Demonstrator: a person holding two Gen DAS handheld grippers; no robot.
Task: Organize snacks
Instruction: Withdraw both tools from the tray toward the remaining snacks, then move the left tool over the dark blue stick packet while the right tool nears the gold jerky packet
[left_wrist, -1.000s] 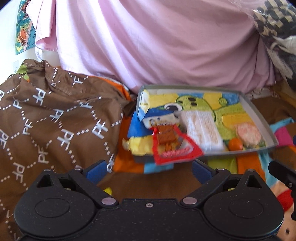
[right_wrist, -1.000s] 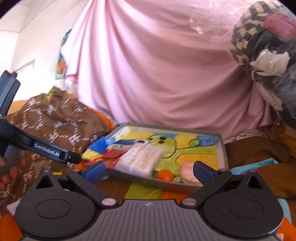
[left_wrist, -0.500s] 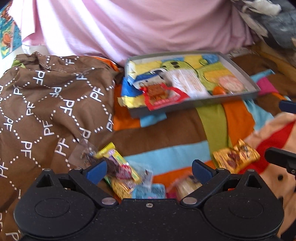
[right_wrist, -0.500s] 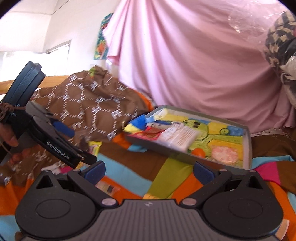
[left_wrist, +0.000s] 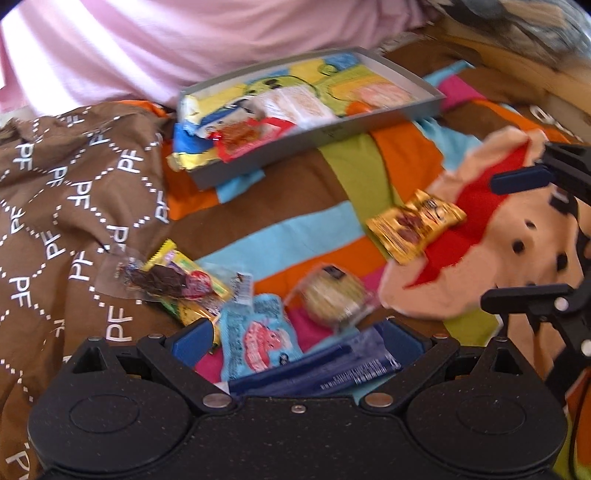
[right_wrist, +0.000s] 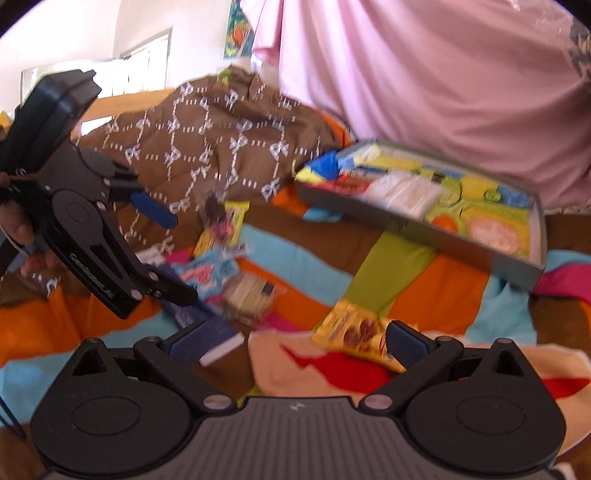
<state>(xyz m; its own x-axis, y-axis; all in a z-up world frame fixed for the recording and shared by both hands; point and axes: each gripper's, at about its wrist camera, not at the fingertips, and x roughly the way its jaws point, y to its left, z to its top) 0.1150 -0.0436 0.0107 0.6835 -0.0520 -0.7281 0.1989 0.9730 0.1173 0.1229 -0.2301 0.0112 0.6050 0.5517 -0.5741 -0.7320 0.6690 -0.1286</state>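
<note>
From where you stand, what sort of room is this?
Probably a bedroom: a striped multicoloured blanket spread like bedding, a draped pink sheet behind, and a crumpled brown patterned cloth beside a shallow grey cardboard tray of snacks.

A: Where is the tray (left_wrist: 332, 131) placed?
B: On the bed, behind the loose snack packets (left_wrist: 258, 332); several packets are held in it.
A: And the patterned cloth (left_wrist: 74, 192)?
B: Left of the tray and packets.

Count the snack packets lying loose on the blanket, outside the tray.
5: a gold packet at right, a yellow one at left, a light-blue one, a round clear-wrapped one, and a dark-blue one nearest. More may be hidden.
</note>
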